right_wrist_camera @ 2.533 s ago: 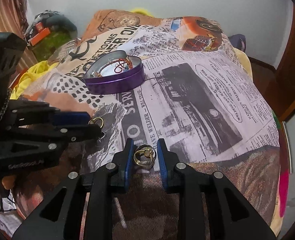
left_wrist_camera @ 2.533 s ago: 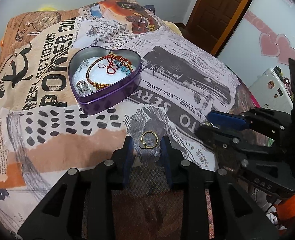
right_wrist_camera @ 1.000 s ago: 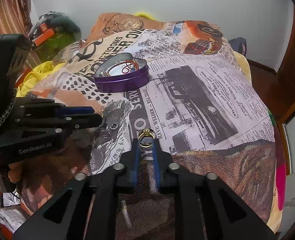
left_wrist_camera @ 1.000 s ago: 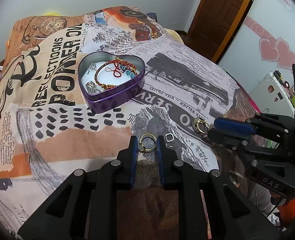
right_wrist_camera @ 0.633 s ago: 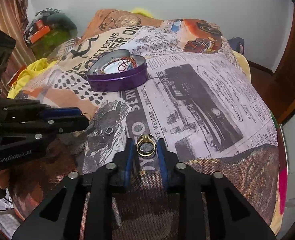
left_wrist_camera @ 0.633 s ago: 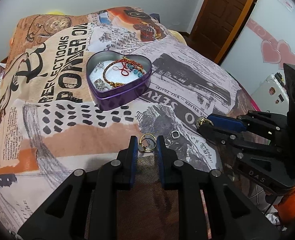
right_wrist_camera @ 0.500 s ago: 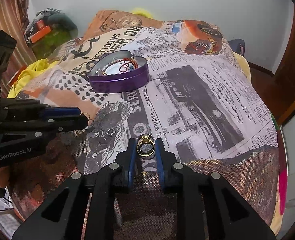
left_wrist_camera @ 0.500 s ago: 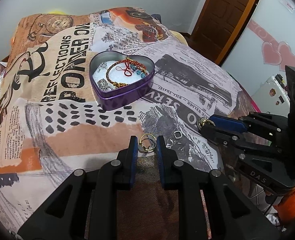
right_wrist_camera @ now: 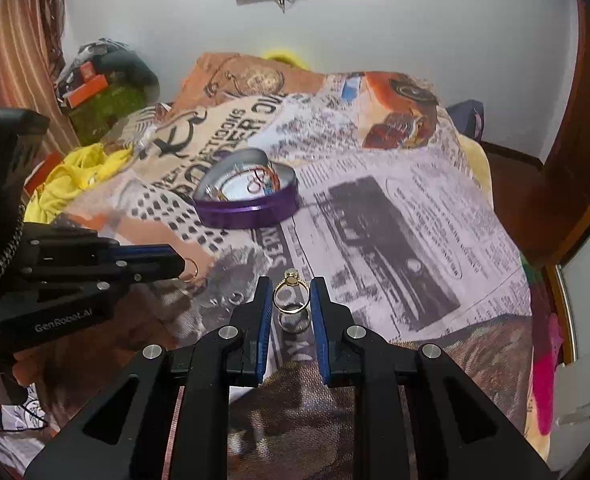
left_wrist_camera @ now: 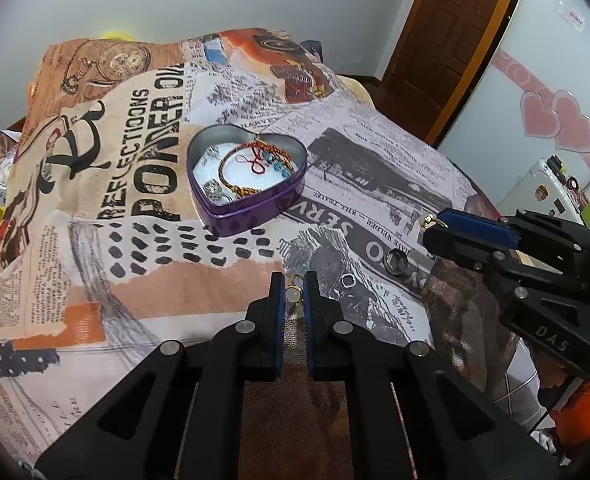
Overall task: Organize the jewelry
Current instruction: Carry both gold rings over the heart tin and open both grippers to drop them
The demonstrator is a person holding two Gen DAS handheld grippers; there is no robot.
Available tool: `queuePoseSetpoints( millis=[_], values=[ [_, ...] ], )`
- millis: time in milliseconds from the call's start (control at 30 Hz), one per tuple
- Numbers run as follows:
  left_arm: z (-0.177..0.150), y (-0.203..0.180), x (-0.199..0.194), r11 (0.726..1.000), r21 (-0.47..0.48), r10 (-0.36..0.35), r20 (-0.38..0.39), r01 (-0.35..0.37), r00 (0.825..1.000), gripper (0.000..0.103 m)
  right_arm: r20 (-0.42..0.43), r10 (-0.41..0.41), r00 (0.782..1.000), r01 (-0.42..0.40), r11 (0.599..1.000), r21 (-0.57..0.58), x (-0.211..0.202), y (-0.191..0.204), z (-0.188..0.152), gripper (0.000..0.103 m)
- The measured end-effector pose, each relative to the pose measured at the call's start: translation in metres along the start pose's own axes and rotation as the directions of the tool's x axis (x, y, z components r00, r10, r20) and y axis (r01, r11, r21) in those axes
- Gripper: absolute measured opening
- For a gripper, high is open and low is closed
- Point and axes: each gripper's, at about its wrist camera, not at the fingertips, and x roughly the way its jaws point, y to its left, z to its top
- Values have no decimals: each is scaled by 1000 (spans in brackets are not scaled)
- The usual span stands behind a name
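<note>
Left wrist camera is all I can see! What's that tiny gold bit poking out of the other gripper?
Observer: A gold ring with a pale stone on top, pinched upright in the right gripper.
Operator: Where's the silver ring from there?
Observer: The silver ring lies on the blanket, seen just under the gold one.
Operator: How does mine look?
Observer: Side-on, your gold hoop sticks out round past the left gripper.
</note>
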Motion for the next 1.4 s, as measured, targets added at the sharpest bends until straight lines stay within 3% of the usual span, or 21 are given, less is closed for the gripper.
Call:
queuePoseSetpoints(
  millis=[300,800,1100,1400],
  values=[
    [7,11,-16,999,-23,26,41,-25,999,7,41,11,999,-11,1000,-10,-4,6,12,17],
    [44,25,-32,998,-22,68,137,-65,988,7,104,31,994,-27,999,-35,9,13,49,17],
    [69,34,-26,997,-30,75,168,-71,983,7,97,55,994,-50,997,-57,32,19,68,17],
    [79,42,-5,997,-45,64,148,-58,987,7,43,79,996,-76,995,-67,58,25,75,17]
  ],
)
